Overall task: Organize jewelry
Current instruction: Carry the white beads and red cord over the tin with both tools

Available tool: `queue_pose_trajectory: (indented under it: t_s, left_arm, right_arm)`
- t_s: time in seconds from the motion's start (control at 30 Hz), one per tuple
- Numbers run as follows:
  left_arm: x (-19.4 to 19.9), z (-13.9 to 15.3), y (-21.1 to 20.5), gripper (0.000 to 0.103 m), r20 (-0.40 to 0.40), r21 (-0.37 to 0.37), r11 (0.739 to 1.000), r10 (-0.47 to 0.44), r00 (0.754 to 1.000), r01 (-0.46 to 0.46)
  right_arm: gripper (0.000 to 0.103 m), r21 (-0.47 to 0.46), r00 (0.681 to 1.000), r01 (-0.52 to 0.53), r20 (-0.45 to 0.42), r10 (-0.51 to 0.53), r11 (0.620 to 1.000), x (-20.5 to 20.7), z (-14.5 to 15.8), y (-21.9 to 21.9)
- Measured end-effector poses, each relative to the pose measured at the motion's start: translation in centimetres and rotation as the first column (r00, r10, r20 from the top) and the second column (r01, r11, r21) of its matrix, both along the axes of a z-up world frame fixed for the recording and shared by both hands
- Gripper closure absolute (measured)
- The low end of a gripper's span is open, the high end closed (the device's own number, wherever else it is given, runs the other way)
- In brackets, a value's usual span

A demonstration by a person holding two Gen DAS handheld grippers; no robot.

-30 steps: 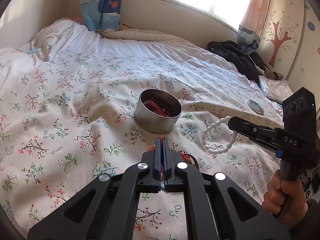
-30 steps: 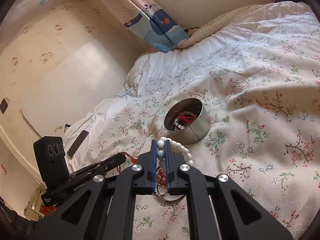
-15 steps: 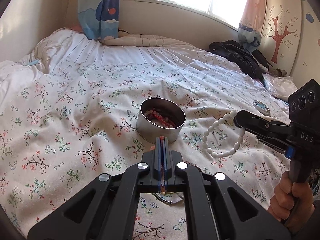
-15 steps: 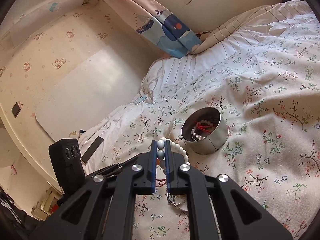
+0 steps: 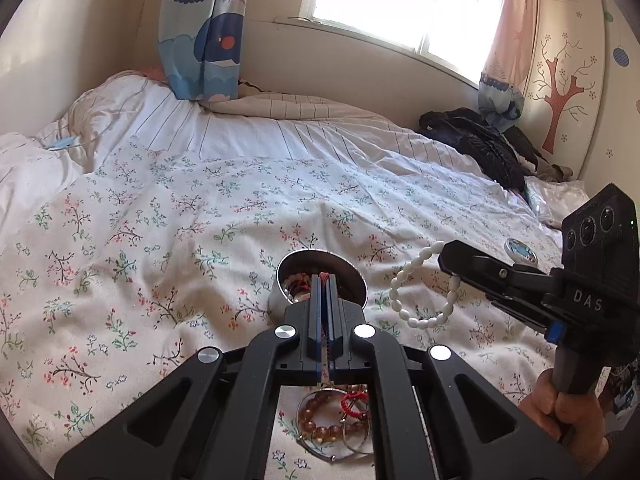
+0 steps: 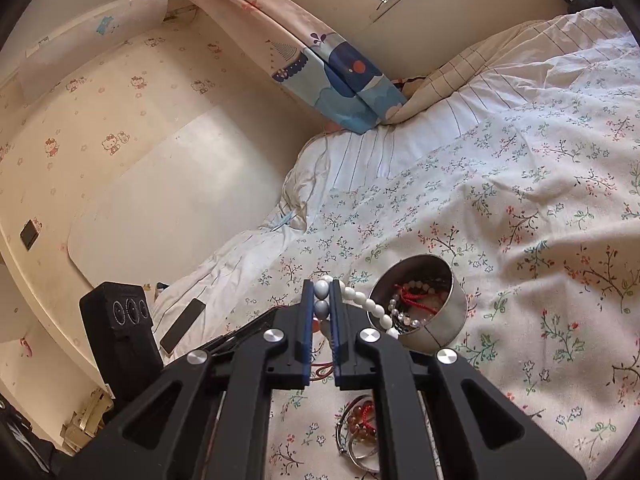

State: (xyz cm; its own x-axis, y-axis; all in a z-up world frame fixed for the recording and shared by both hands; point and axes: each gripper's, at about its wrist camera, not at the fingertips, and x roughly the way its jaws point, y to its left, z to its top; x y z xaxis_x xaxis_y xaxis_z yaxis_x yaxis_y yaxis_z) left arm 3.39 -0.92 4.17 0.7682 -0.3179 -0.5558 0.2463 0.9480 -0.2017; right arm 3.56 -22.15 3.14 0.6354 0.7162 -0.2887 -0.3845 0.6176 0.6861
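Observation:
A round metal tin with beads and red cord inside sits on the floral bedspread. My left gripper is shut on a red cord, raised just in front of the tin. My right gripper is shut on a white bead bracelet, held in the air to the right of the tin. An amber bead bracelet with a red cord and metal rings lies on the bed below the grippers.
A small round lid lies on the bed at the right. Dark clothing is piled at the far right by the wall. A striped pillow lies under the window. A dark phone lies at the bed's left edge.
Both grippers have risen from the bed with their jewelry. The left gripper now sits in front of the tin; the loose pile on the bed has come into view beneath it.

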Motion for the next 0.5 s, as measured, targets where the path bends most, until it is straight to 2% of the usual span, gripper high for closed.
queue_pose_trajectory:
  t_s: [0.5]
  left_arm:
    - [4.1, 0.2, -2.2, 0.101, 0.007, -0.016, 1.000, -0.022, 1.000, 0.022]
  right_arm:
    - [0.094, -0.003, 0.999, 0.034, -0.016, -0.035, 0.999, 4.1, -0.9, -0.1]
